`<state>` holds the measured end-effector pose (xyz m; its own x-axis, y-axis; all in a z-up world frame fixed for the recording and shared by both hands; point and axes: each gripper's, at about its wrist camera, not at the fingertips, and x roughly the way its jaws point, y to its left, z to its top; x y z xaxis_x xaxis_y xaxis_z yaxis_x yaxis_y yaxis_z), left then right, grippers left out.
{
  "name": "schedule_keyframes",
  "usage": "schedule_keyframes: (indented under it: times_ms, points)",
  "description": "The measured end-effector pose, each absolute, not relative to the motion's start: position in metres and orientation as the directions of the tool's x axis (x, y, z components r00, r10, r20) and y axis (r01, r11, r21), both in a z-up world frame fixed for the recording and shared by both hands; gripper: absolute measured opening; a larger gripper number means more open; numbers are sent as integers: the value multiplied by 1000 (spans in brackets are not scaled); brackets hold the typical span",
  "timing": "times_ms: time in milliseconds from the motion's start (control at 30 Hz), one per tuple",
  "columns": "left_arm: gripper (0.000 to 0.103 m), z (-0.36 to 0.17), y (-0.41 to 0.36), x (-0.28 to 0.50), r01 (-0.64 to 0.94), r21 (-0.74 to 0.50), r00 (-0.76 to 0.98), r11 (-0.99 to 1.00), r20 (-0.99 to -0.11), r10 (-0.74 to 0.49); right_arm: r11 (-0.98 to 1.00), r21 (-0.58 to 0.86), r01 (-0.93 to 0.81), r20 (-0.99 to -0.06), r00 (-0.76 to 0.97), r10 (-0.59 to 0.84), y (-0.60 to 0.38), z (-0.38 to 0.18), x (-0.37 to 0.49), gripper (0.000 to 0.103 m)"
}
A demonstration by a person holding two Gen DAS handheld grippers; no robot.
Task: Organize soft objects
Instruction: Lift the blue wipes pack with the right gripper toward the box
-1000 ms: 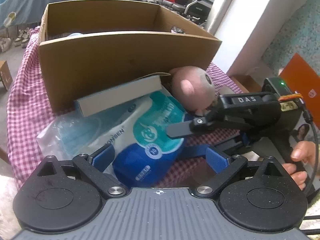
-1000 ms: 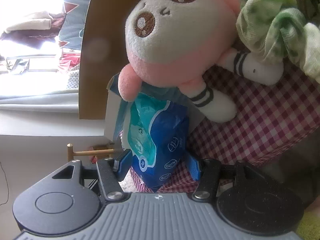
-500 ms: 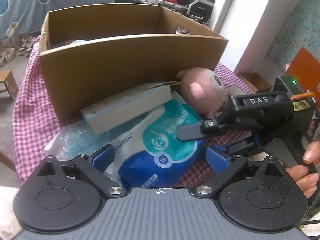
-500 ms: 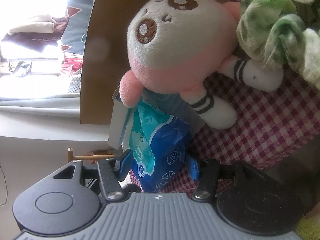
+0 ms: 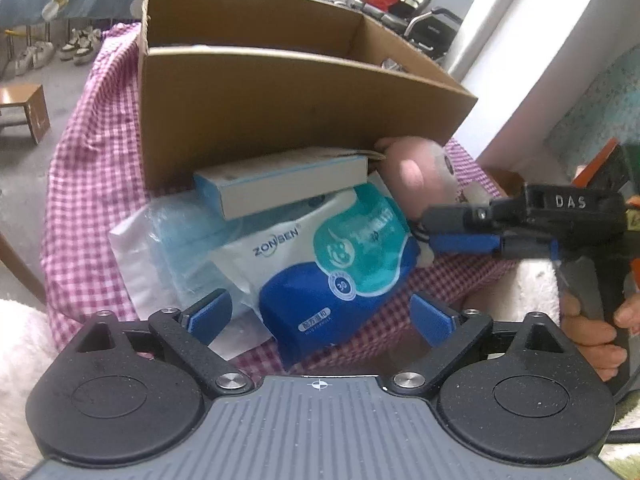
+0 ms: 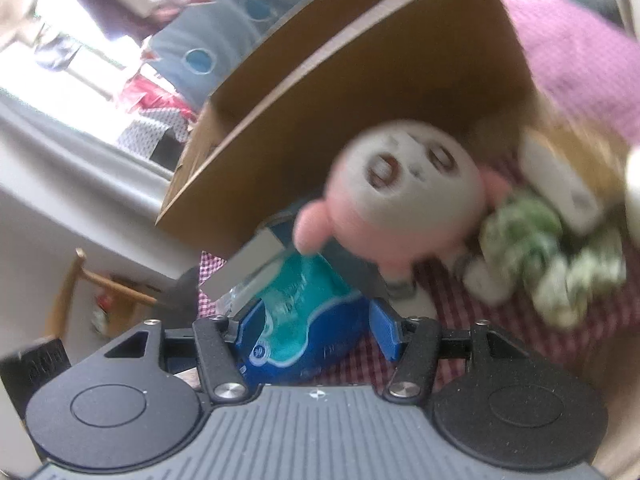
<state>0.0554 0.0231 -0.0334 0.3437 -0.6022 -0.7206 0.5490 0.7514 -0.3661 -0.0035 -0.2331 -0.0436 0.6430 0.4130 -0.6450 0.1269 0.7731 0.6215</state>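
A blue and teal tissue pack [image 5: 344, 264] lies on the checked cloth in front of a cardboard box [image 5: 280, 112]. My left gripper [image 5: 320, 316] is open and its jaws are closing; the pack's blue end sits between them, clear of both pads. From the right, my right gripper [image 5: 436, 228] reaches in at the pack's far edge. In the right wrist view, which is blurred, the tissue pack [image 6: 304, 332] fills the gap of the right gripper [image 6: 312, 320]. A pink and white plush doll [image 6: 404, 200] leans on the box [image 6: 360, 92]; it also shows in the left wrist view [image 5: 420, 176].
A flat blue and white carton [image 5: 288, 184] rests on the pack. A clear bag of masks [image 5: 160, 248] lies at the left. A green and white cloth [image 6: 540, 248] sits right of the doll. A person's hand [image 5: 592, 332] holds the right gripper. A wooden stool [image 5: 24, 108] stands on the floor.
My right gripper has risen and rolled, and its view now looks down on the doll and box, with the pack still between its fingers. The left jaws have narrowed slightly.
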Motion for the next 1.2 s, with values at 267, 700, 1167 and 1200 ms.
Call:
schedule_keyframes:
  times_ms: [267,700,1167,1200]
  points:
    - [90,-43,6,61,573,-308,352,759,-744,-568,875,481,60,-701,626,342,-206,-48,20,61]
    - [82,-53,-11,61,574,-326,309,751,-763,-567,840,539,63,-704,581,408,-199,-62,26,55]
    - [82,-46,-17,48,567,-344,291,748,-766,-573,833,548,77,-714,561,418,-195,-49,5,52]
    - [82,-46,-18,48,569,-343,291,748,-767,-573,831,551,79,-713,562,419,-197,-50,3,52]
